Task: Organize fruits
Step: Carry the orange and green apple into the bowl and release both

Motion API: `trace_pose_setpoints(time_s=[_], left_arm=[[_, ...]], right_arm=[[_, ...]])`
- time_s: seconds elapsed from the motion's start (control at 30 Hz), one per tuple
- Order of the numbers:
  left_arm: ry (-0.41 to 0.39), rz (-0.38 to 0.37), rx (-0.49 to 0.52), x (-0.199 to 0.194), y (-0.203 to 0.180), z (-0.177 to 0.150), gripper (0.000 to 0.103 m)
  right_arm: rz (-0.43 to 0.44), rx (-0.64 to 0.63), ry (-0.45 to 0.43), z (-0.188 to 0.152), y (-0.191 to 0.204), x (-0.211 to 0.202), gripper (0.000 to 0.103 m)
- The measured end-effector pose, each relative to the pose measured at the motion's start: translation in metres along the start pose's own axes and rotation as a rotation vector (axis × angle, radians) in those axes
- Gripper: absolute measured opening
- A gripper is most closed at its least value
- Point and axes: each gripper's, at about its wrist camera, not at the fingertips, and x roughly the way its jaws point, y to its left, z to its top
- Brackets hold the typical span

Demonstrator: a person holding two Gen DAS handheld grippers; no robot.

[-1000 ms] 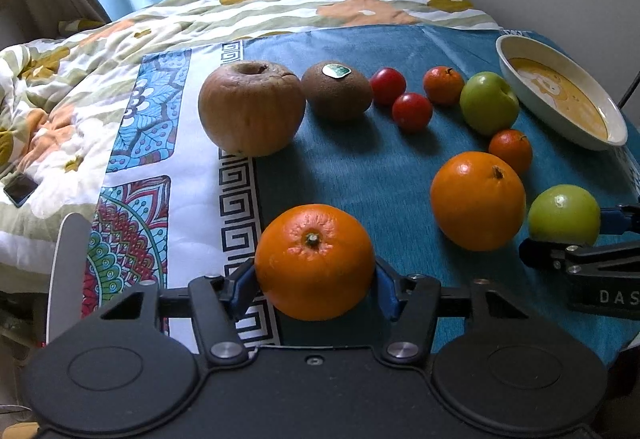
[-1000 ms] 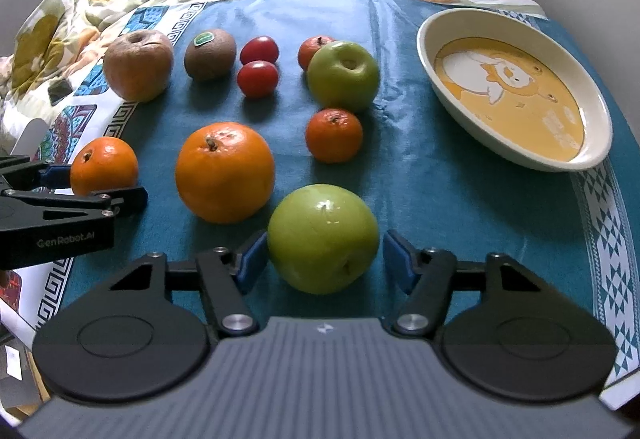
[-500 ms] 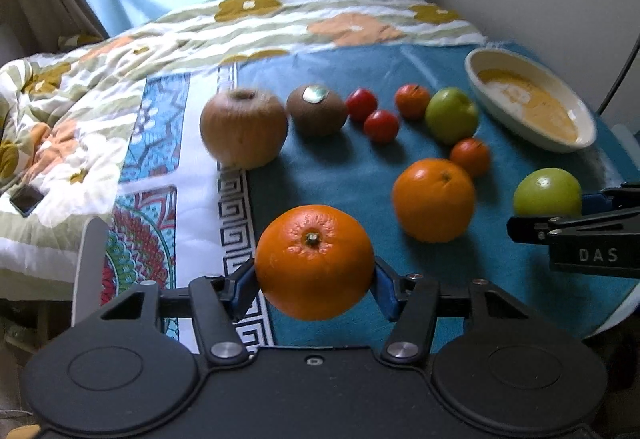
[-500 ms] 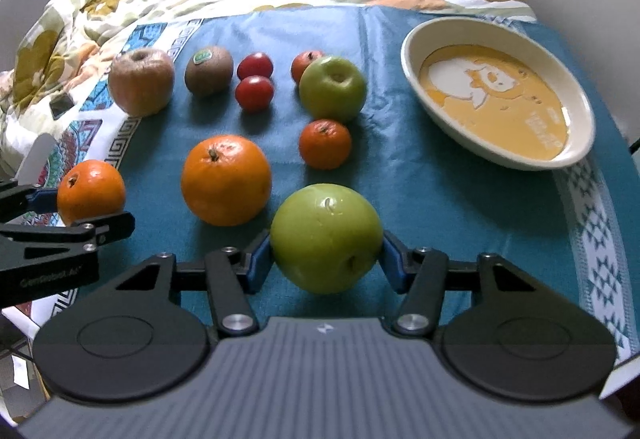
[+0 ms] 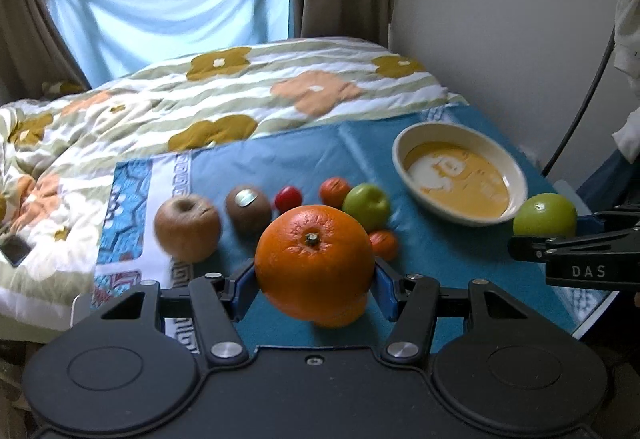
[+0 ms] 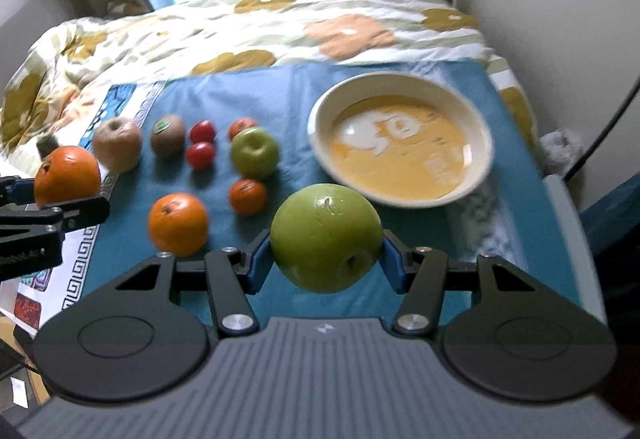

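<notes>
While the left gripper point(image 5: 315, 289) has its blue-padded fingers point(image 5: 240, 289) clamped on a round orange point(image 5: 314, 263), lifted clear of the teal tablecloth point(image 5: 444, 263), the right gripper point(image 6: 326, 263) grips a big green apple point(image 6: 326, 237) just in front of the cream oval dish with an orange cartoon print point(image 6: 400, 147). On the cloth lie a second orange point(image 6: 178, 223), a brownish apple point(image 6: 117, 144), a brown kiwi point(image 6: 168, 135), two red tomatoes point(image 6: 200, 155), a smaller green apple point(image 6: 255, 153) and a small mandarin point(image 6: 248, 196)
</notes>
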Motion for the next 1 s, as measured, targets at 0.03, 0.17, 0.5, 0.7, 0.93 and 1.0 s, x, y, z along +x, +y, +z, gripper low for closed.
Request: trace_pose_setpoints(time_s=[0.03,0.17,0.5,0.7,0.93,1.0], left_arm=[[-0.002,0.001,-0.003,0.000,-0.006,0.003,0.063],[-0.005,0.018,-0.027,0.003,-0.029,0.017,0.063],[-0.019,0.059,-0.045,0.041,-0.083,0.055,0.063],[-0.001,0.070,-0.044,0.081,-0.108,0.076,0.063],[0.013,0.069,-0.003,0.135,-0.136,0.102,0.062],[0.024,0.065,0.013,0.152,-0.144,0.108,0.063]], right_arm=[[-0.001,0.002,-0.004,0.001,-0.008,-0.002,0.071],[0.006,-0.002,0.000,0.008,-0.038,-0.004,0.071],[0.049,-0.063,-0.003,0.039,-0.106,0.018,0.071],[0.073,-0.090,-0.011,0.065,-0.138,0.046,0.071],[0.102,-0.104,-0.009,0.094,-0.166,0.084,0.071],[0.109,-0.105,-0.008,0.101,-0.172,0.094,0.071]])
